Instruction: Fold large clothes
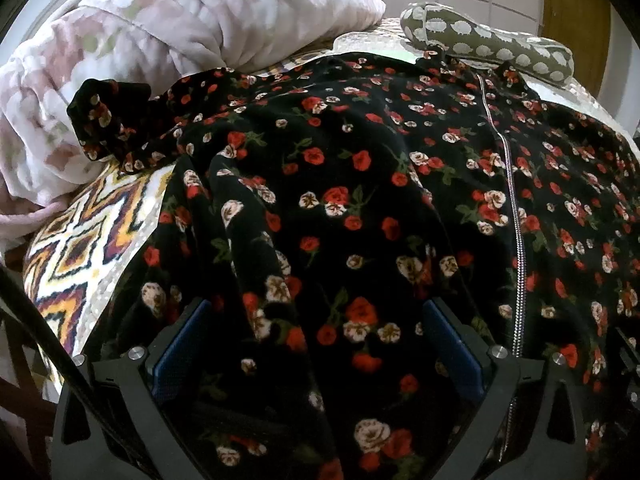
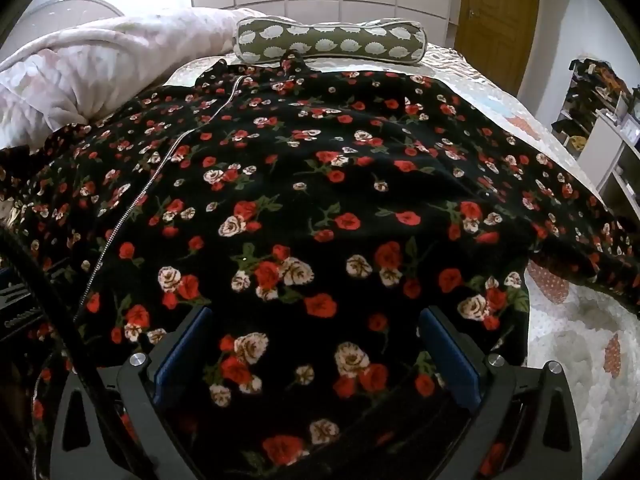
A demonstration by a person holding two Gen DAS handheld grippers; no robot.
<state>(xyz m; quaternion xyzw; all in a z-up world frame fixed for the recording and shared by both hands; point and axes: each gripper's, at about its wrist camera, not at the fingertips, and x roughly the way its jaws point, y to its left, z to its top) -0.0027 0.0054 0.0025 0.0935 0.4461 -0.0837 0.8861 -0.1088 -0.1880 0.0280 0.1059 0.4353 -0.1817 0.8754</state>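
Note:
A large black garment with red and cream roses [image 1: 352, 184] lies spread on the bed, a silver zipper [image 1: 514, 216] running down it. It also fills the right wrist view [image 2: 320, 184], with the zipper [image 2: 148, 188] at the left. One sleeve [image 1: 108, 120] lies bunched at the far left, another sleeve [image 2: 592, 240] stretches right. My left gripper [image 1: 316, 312] is open, its blue pads [image 1: 180, 352] wide apart over the cloth near its near hem. My right gripper [image 2: 316, 320] is open too, its pads [image 2: 452, 356] apart over the hem.
A pink-white quilt [image 1: 152, 40] is heaped at the far left. An olive hedgehog-print bolster pillow [image 2: 328, 42] lies at the bed's head. A zigzag-patterned cover [image 1: 80, 240] shows on the left, a dotted bedsheet [image 2: 580, 344] on the right. Shelves [image 2: 608, 128] and a wooden door [image 2: 496, 8] stand beyond.

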